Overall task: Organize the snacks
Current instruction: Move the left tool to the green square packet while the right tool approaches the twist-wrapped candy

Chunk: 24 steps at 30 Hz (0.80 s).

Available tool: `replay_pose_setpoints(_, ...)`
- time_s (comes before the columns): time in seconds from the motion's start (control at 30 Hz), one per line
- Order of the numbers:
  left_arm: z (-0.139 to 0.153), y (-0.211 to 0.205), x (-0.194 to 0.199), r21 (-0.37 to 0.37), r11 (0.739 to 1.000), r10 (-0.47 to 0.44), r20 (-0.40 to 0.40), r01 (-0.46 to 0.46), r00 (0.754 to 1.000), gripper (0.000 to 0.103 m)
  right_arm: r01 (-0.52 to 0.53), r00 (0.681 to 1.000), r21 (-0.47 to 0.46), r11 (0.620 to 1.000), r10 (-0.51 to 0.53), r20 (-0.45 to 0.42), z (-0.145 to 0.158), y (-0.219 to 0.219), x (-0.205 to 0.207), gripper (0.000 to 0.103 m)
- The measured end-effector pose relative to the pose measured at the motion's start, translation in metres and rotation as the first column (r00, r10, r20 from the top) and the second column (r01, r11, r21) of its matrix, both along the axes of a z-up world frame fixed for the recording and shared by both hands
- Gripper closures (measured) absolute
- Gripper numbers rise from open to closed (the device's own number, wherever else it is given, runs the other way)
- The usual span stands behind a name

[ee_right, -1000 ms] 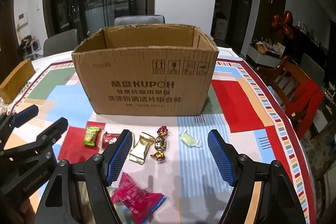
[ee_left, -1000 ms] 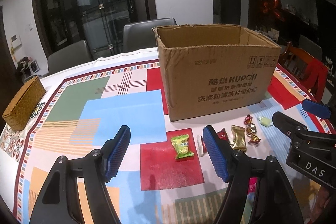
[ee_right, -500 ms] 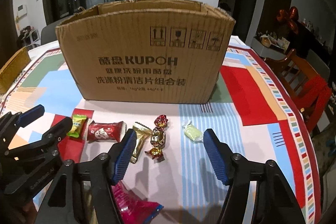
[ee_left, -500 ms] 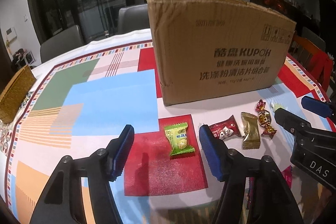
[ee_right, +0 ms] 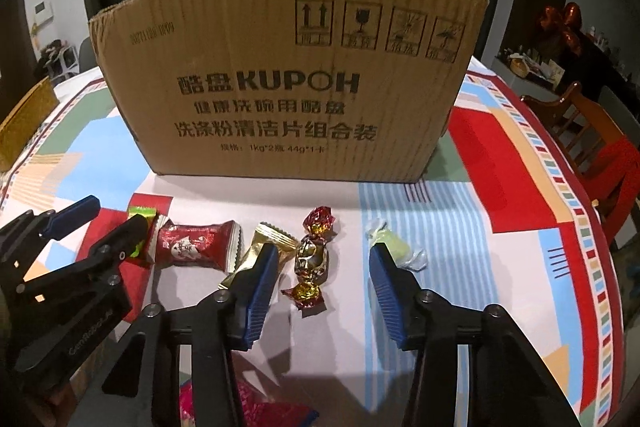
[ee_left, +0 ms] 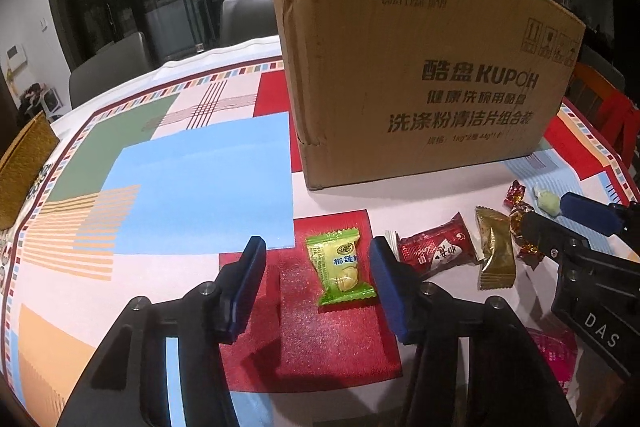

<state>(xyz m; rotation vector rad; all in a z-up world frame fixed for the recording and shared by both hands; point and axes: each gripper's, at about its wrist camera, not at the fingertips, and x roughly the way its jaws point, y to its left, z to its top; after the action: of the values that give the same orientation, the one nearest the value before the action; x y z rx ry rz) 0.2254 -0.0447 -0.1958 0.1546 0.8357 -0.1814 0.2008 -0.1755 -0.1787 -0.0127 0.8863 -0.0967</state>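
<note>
Left tool [ee_left: 316, 275], closing yet spread, straddles crinkly green candy packet [ee_left: 340, 271].

Both wrist views look steeply down, close over the patterned counter [ee_left: 192, 171], sharing the brown cardboard box [ee_right: 288, 75] and wrapped sweets.
</note>
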Motion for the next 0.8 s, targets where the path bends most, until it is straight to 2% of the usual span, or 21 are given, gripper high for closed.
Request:
replay_pose_setpoints(0.3, -0.009, -0.003, 0.007, -0.004, 1.000, -0.003, -0.035, 0.003, 0.999, 0.061, -0.005, 0.999, 0.021, 1.000, 0.006, -0.031, -0.008, 0.000, 0.007, 0.061)
replay_pose_setpoints(0.5, -0.011, -0.006, 0.007, -0.005, 1.000, -0.009, -0.036, 0.009, 0.999, 0.062, -0.007, 0.998, 0.041, 0.999, 0.010, -0.054, -0.015, 0.003, 0.008, 0.072)
replay_pose_setpoints(0.67, -0.011, -0.009, 0.007, -0.016, 0.999, -0.029, -0.038, 0.028, 0.999, 0.073, -0.009, 0.998, 0.056, 0.998, 0.012, -0.057, -0.019, 0.003, 0.008, 0.081)
replay_pose_setpoints(0.8, -0.011, -0.009, 0.005, -0.032, 0.999, -0.031, -0.042, 0.030, 0.999, 0.076, -0.010, 0.998, 0.059, 0.998, 0.013, -0.054, -0.019, 0.004, 0.007, 0.083)
